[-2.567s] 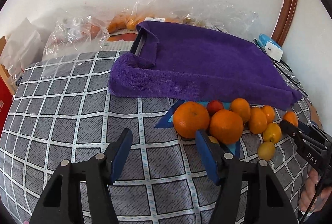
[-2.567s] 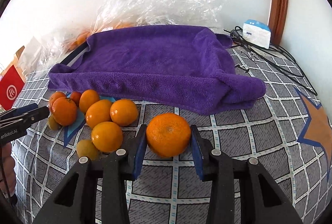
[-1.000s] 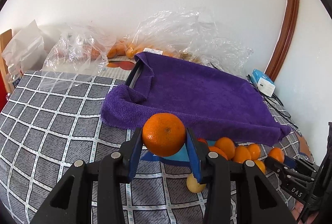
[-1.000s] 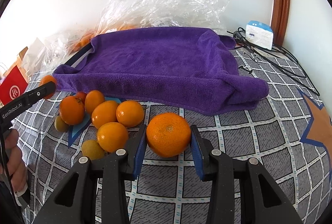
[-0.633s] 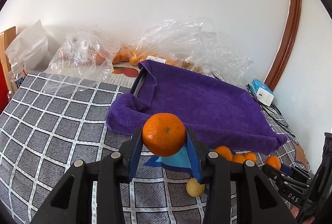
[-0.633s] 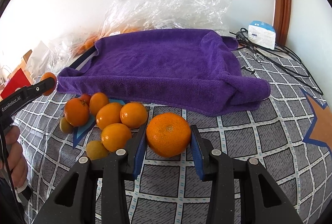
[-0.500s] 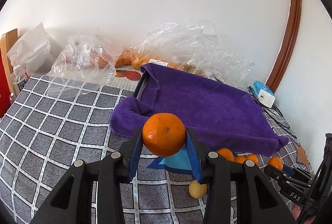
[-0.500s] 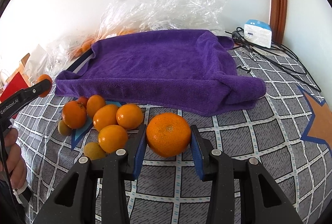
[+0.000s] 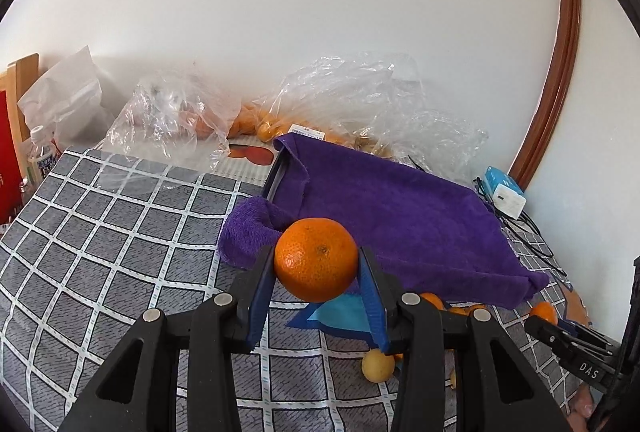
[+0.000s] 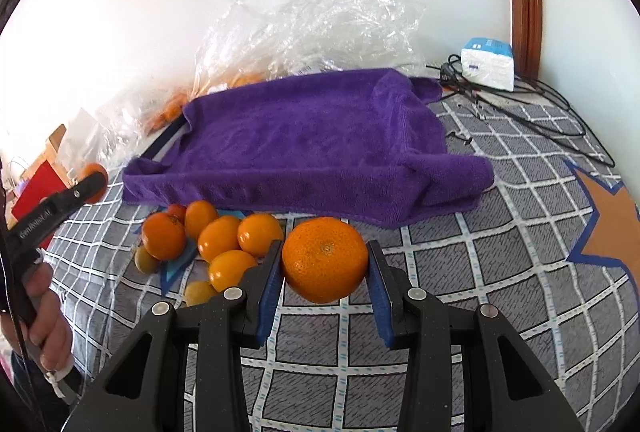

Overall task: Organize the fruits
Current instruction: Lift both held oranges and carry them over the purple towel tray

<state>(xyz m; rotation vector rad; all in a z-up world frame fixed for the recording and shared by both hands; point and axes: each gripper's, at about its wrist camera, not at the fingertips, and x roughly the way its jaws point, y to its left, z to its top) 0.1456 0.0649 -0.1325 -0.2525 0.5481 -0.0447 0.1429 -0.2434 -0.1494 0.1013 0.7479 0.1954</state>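
1. The left gripper (image 9: 317, 274) is clamping a round orange (image 9: 316, 258) with dimpled, glossy peel between its blue-padded black fingers, holding it in the air above the checked cloth.
2. The right gripper (image 10: 325, 268) is squeezing a second large orange (image 10: 325, 258) of the same pebbled texture — its blue pads are pressing both sides of the fruit.
3. Just to the left of the right gripper, a loose pile of smaller oranges (image 10: 218, 237) is sitting on the tablecloth (image 10: 500, 272), smooth-skinned and oval, with a couple of yellowish ones at the near edge.
4. Beyond both grippers, a plush purple towel (image 10: 312, 140) is draping over a shallow rectangular tray, its fuzzy edges folding down onto the cloth.
5. The tablecloth is showing a grey grid of squares with white lines, plus an orange star outlined in blue at the far right of the right gripper.
6. Behind the towel, crinkled clear plastic bags (image 9: 360, 100) are holding more small fruit against the white wall.
7. Beyond the towel to the right, a white and blue box (image 10: 487, 63) is resting among black cables.
8. Readable writing — "DAS" on the right gripper's black finger in the left view, and a partly legible "GenRobot.AI" on the left gripper in the right view.
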